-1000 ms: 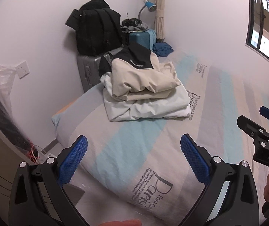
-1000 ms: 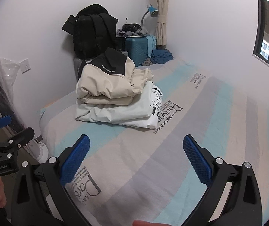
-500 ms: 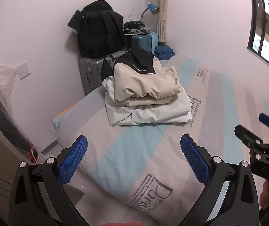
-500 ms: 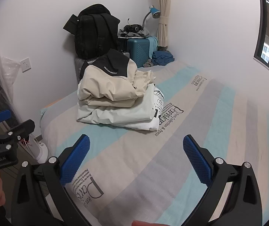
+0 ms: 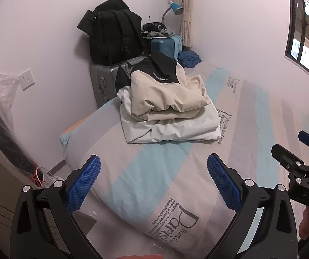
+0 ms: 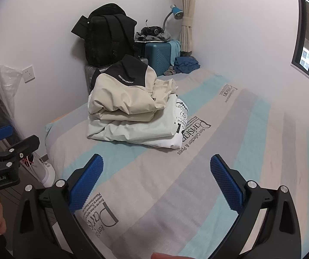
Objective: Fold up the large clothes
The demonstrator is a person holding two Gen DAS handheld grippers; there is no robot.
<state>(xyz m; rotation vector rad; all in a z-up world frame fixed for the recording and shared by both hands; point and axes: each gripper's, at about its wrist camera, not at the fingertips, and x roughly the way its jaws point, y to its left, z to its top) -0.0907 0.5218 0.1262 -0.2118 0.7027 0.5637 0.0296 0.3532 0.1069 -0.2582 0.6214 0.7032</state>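
I hold my left gripper (image 5: 153, 179) and right gripper (image 6: 156, 179) side by side over the near end of the striped mattress (image 6: 230, 151), both with fingers spread wide and empty, probably so either can reach in. The beige-and-black jacket (image 6: 122, 97) lies folded atop a folded pale garment (image 6: 132, 129) near the far-left corner, well apart from me. No containers hold clothes here.

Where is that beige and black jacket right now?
In both views the beige and black jacket lies folded atop a white garment on the striped bed, before the silver suitcase.
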